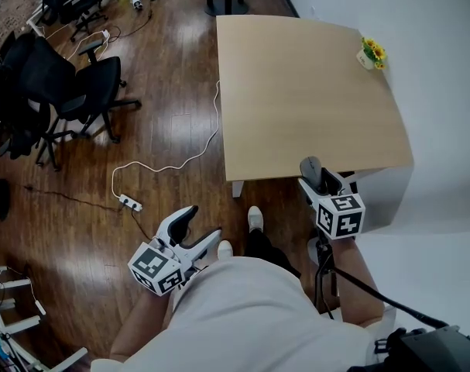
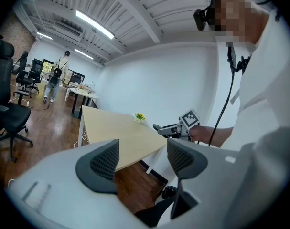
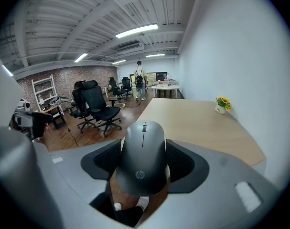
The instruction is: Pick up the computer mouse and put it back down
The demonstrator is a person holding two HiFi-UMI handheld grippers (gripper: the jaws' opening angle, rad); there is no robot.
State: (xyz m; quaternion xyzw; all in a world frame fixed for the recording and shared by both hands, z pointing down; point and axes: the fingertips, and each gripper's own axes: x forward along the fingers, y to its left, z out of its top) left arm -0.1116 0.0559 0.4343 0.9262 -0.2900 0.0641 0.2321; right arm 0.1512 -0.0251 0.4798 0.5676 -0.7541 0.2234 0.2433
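Observation:
A dark grey computer mouse (image 3: 142,156) sits clamped between the two pads of my right gripper (image 3: 143,162), its wheel end pointing away from me. From the head view, the mouse (image 1: 311,167) pokes out ahead of the right gripper (image 1: 321,181) at the near edge of the light wooden table (image 1: 296,91), held in the air. My left gripper (image 1: 197,231) hangs low at my left side over the wooden floor, jaws open and nothing between them. The left gripper (image 2: 142,159) looks toward the table and the right gripper's marker cube (image 2: 189,119).
A small pot of yellow flowers (image 1: 371,53) stands at the table's far right edge. Black office chairs (image 1: 72,91) cluster at the left. A white power strip with its cable (image 1: 128,201) lies on the floor. A person (image 3: 139,78) walks at the far end of the room.

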